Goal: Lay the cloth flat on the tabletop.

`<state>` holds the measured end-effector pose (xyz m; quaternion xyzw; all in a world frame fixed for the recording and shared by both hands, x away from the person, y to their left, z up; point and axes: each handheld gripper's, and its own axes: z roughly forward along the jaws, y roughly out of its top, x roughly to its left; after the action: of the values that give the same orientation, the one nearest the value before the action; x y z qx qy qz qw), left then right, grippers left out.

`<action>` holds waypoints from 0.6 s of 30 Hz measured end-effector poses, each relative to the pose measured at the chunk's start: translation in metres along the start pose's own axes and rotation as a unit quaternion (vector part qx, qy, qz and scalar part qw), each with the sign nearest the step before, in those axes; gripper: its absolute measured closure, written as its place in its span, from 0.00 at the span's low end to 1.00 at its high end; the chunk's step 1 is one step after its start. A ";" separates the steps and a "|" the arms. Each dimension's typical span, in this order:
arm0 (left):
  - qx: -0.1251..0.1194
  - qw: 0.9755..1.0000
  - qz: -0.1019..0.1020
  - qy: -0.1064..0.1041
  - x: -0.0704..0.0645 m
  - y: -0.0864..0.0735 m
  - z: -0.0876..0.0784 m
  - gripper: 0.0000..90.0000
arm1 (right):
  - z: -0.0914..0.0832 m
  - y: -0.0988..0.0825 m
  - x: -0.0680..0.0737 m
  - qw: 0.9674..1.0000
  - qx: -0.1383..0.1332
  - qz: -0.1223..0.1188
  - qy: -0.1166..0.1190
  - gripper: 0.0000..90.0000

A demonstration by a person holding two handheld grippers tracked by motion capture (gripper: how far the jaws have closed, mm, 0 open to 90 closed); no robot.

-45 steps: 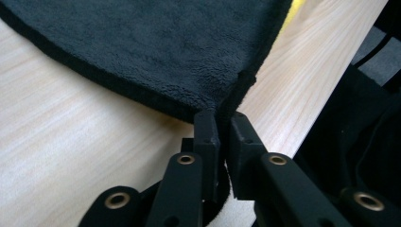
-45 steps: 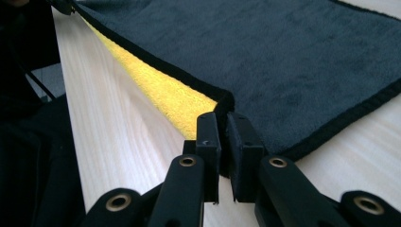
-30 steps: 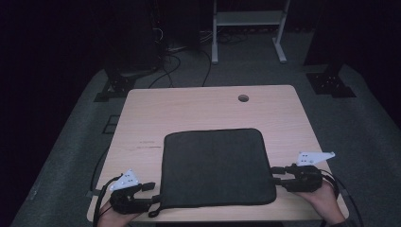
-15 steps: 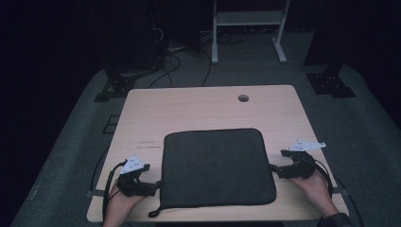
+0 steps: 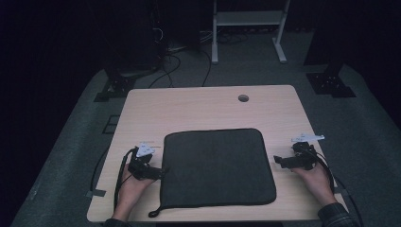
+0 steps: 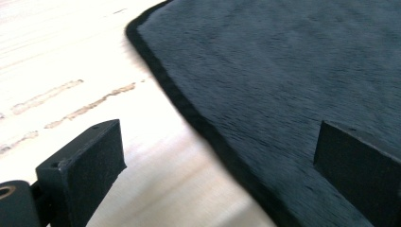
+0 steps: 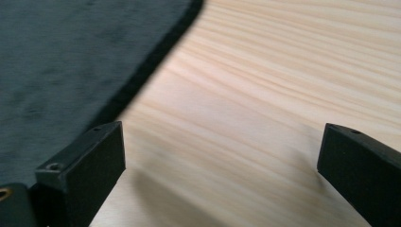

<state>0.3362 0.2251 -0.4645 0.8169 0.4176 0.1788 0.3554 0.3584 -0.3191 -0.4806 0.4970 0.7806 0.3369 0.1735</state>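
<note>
A: We're looking down on a pale wooden tabletop, and lying flat on its near half is a dark grey mat, squarish with rounded corners and a darker bound edge.

B: A small loop hangs off its near left corner, right by the tabletop's front edge.

A: The left tool sits low at the mat's left edge, tips pointing in toward the fabric. The person's left hand wraps it from behind.

B: And the left gripper view says plenty: both black jaws stand wide apart, having just been opening. One jaw is over bare wood, the other over the mat, with the bound edge running between them. The pads are not pressing on it.

A: Across the tabletop, the right tool is just beside the mat's right edge, tips aimed at it, the right hand behind.

B: Spread wide as well, and it too has just been opening. In the right gripper view there's bare wood grain between the jaws, with the mat's edge passing by the left-hand jaw.

A: So the two tools flank the mat, one on each side, both down close to the surface.

B: Farther back on the tabletop there's a round cable hole.
</note>
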 end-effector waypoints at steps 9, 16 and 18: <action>0.015 0.999 -0.002 0.045 0.010 0.005 0.016 0.04 | 0.000 -0.010 -0.013 0.999 -0.009 -0.002 -0.036 0.00; 0.032 0.998 -0.019 0.044 0.014 0.004 0.020 0.05 | -0.001 -0.011 -0.013 0.999 -0.009 -0.005 -0.034 0.00; 0.036 0.998 -0.016 0.040 0.010 0.004 0.020 0.05 | -0.002 -0.011 -0.013 0.999 -0.008 -0.005 -0.033 0.00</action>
<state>0.3562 0.2224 -0.4753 0.8147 0.4506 0.1907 0.3110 0.3556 -0.3344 -0.4877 0.5028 0.7742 0.3257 0.2044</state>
